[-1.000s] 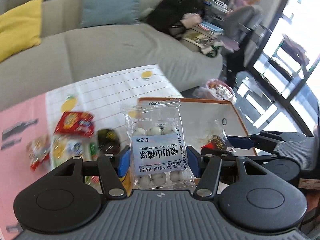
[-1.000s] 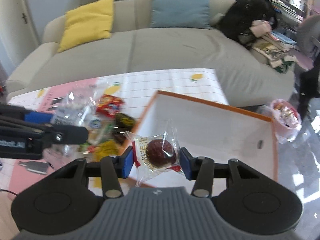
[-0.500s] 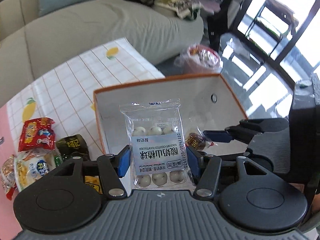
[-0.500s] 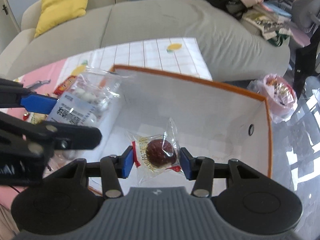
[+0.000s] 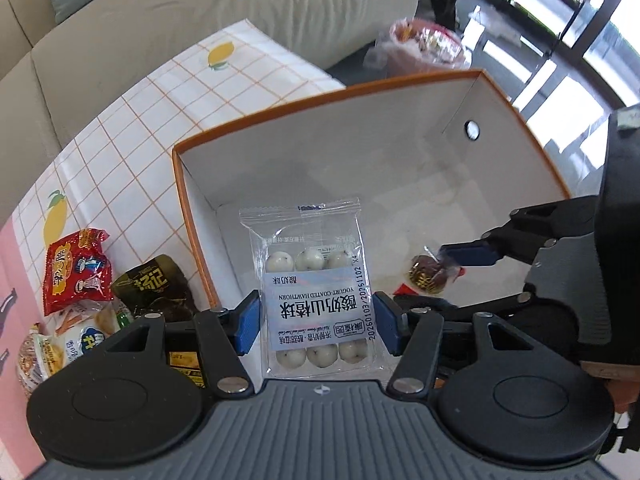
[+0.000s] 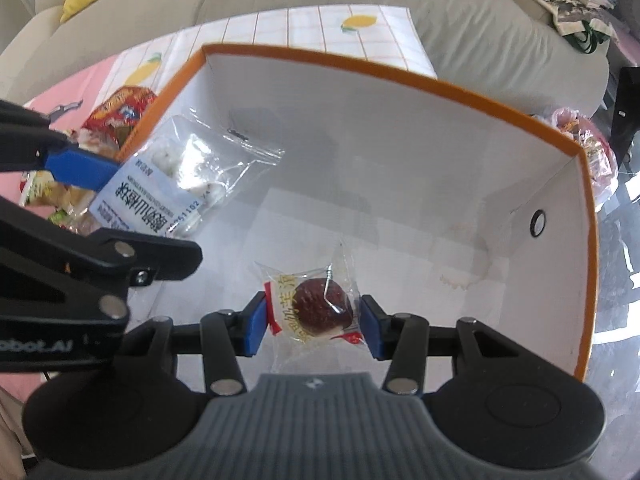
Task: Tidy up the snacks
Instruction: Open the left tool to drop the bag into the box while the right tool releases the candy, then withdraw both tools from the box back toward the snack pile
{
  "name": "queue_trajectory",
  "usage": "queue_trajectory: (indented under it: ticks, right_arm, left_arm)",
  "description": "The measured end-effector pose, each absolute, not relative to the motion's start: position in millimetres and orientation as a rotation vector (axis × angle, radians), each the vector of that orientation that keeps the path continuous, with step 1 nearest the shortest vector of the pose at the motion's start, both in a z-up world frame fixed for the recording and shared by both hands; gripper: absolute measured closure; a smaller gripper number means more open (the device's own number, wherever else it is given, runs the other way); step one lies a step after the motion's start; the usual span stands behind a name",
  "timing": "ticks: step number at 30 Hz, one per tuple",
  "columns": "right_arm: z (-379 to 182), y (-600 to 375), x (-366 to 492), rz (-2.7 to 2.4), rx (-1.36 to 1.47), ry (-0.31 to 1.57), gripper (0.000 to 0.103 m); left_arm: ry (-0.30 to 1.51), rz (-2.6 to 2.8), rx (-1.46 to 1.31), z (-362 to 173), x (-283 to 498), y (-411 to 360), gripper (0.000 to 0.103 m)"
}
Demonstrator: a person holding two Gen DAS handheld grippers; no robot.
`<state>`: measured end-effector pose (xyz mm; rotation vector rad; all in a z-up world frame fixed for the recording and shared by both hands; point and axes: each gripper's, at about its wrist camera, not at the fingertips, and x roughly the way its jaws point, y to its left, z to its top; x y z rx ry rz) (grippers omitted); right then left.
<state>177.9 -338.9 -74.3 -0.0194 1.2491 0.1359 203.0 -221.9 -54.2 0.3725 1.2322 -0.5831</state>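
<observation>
My left gripper (image 5: 316, 322) is shut on a clear packet of white yogurt hawthorn balls (image 5: 314, 300), held over the near left corner of a white box with an orange rim (image 5: 188, 216). The same packet (image 6: 176, 184) shows at the left of the right wrist view. My right gripper (image 6: 313, 326) is shut on a clear-wrapped dark red ball snack (image 6: 320, 308), low inside the box (image 6: 588, 264). That snack (image 5: 430, 276) and the right gripper's blue fingertips (image 5: 468, 254) show in the left wrist view.
Several loose snack packets, a red one (image 5: 76, 272) and a dark one (image 5: 154, 286) among them, lie on the checked lemon tablecloth (image 5: 180, 92) left of the box. A beige sofa (image 5: 160, 8) runs behind. A bag of snacks (image 5: 426, 46) sits on the floor beyond.
Both grippers have come down and tipped over the box with their packets still held. The sofa has slid out of the top of both views and the box fills them.
</observation>
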Motion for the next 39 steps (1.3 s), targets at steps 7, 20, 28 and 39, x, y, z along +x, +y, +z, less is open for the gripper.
queue_trajectory:
  ticks: [7, 20, 28, 39]
  right_arm:
    - [-82, -336, 181, 0.145, -0.013, 1.286, 0.055]
    - [-82, -331, 176, 0.14, -0.016, 1.301, 0.051]
    - [-66, -330, 171, 0.109, -0.046, 1.263, 0.042]
    - [-30, -322, 145, 0.035, -0.028, 1.131, 0.03]
  left_arm:
    - [1.263, -0.564, 0.397, -60, 205, -222, 0.035]
    - [1.263, -0.533, 0.401, -55, 201, -217, 0.027]
    - [1.204, -0.536, 0.379, -34, 193, -210, 0.026]
    - [1.1, -0.538, 0.321, 8, 166, -183, 0.026]
